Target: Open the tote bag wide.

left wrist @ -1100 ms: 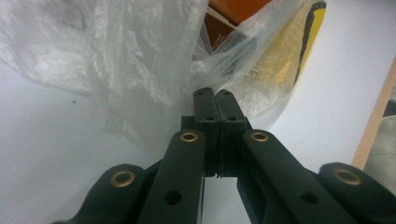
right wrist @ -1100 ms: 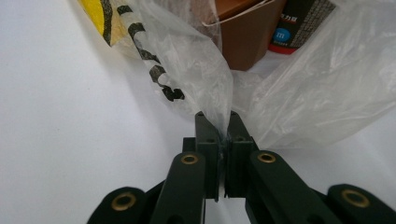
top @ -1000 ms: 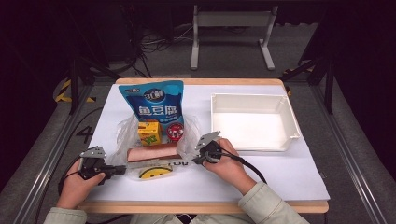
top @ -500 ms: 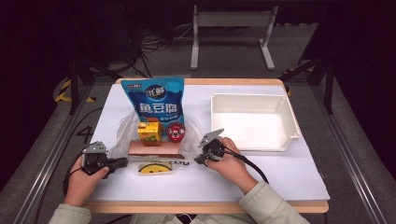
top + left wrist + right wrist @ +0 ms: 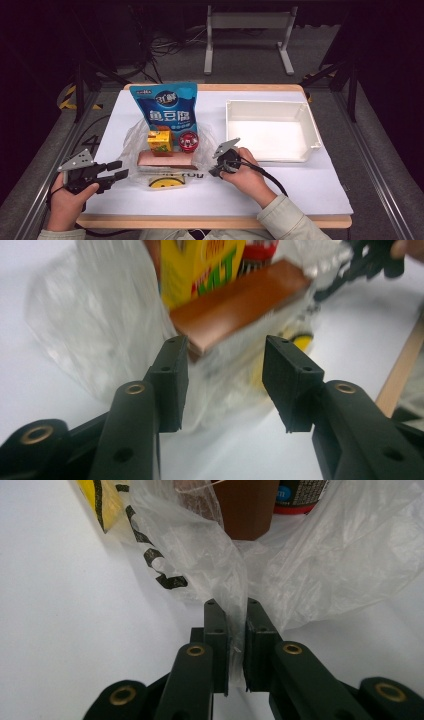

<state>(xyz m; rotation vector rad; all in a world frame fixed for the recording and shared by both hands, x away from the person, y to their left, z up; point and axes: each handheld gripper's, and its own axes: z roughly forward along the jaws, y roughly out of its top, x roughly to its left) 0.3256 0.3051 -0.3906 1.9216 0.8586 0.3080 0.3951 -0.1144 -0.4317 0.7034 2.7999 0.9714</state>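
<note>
A clear plastic bag (image 5: 131, 142) lies mid-table around a brown box (image 5: 165, 159), a yellow carton (image 5: 159, 140), a red can (image 5: 188, 142) and a blue snack pouch (image 5: 167, 107). My right gripper (image 5: 213, 173) is at the bag's right edge. In the right gripper view it (image 5: 236, 630) pinches the bag's film (image 5: 225, 575); its jaws have just eased open slightly with the film still between them. My left gripper (image 5: 118, 171) hovers left of the bag. Its jaws (image 5: 225, 375) have just been opening and nothing is between them, with the brown box (image 5: 240, 305) ahead.
A white tray (image 5: 313, 131) stands at the right, just beyond my right hand. The bag's yellow smiley print (image 5: 166, 182) lies flat near the front edge. The white table cover (image 5: 300, 190) ends at a wooden rim (image 5: 215, 221).
My left gripper has opened, let go of the bag's left edge, and lifted back to the left. The right hand has stayed put, holding the bag's right edge.
</note>
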